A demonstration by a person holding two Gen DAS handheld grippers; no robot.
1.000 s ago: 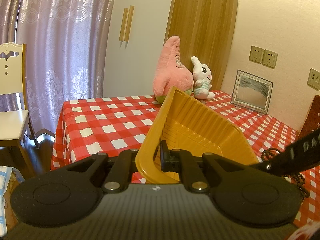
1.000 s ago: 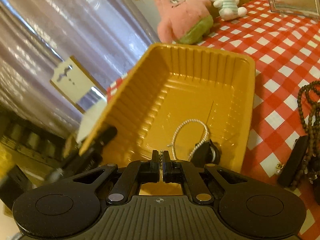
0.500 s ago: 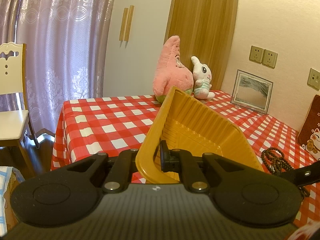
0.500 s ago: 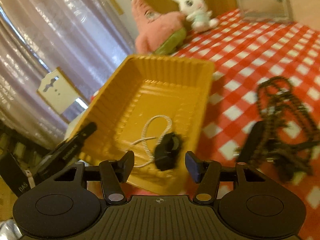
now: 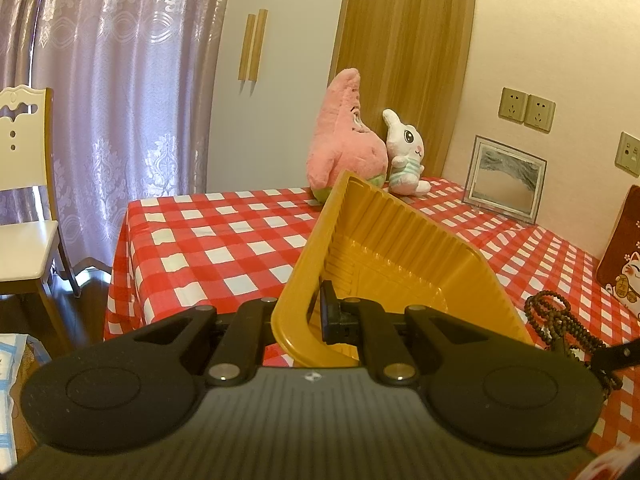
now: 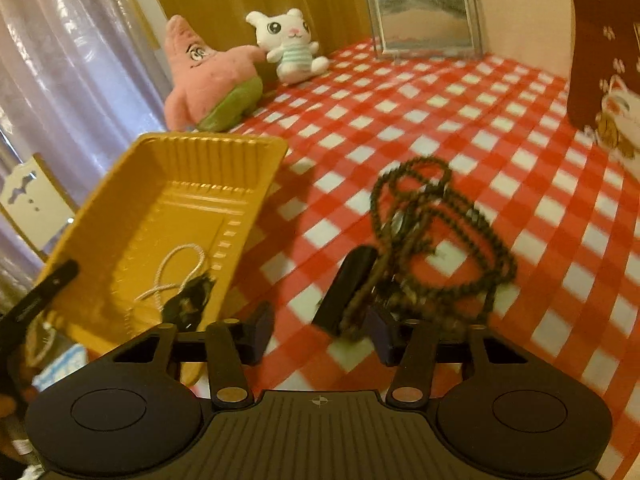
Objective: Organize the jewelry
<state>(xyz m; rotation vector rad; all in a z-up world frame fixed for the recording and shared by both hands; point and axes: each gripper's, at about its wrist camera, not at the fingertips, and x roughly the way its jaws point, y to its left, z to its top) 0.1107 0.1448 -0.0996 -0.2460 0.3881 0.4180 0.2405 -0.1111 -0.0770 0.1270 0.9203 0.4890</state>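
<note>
Red-and-white checked cloth covered the table in the left wrist view, with a pale curtain and a white chair beyond its far-left edge. A pink star plush and a white rabbit plush sat together at the back of the table, a framed picture leaning on the wall to their right. The left gripper was clamped on the near rim of the yellow tray — one pad inside the wall, the other outside it — and the tray stood tipped up on edge above the cloth. Right of the tray, a string of dark beads lay on the cloth near the dark red cushion.

From the right wrist view, the same tray sat at the left, tilted, with the left gripper's finger gripping its near corner. Inside it, toward the near wall, lay a white cord necklace with a dark pendant. The right gripper hung to the right of the tray over the checked cloth, its jaws about half apart, having just been narrowing a little. A black bar-shaped piece and the near end of the dark beads sat between and just ahead of the fingers; the blur left it unclear whether either pad touched them. Both plush toys sat behind the tray, the rabbit to the right of the star.
</note>
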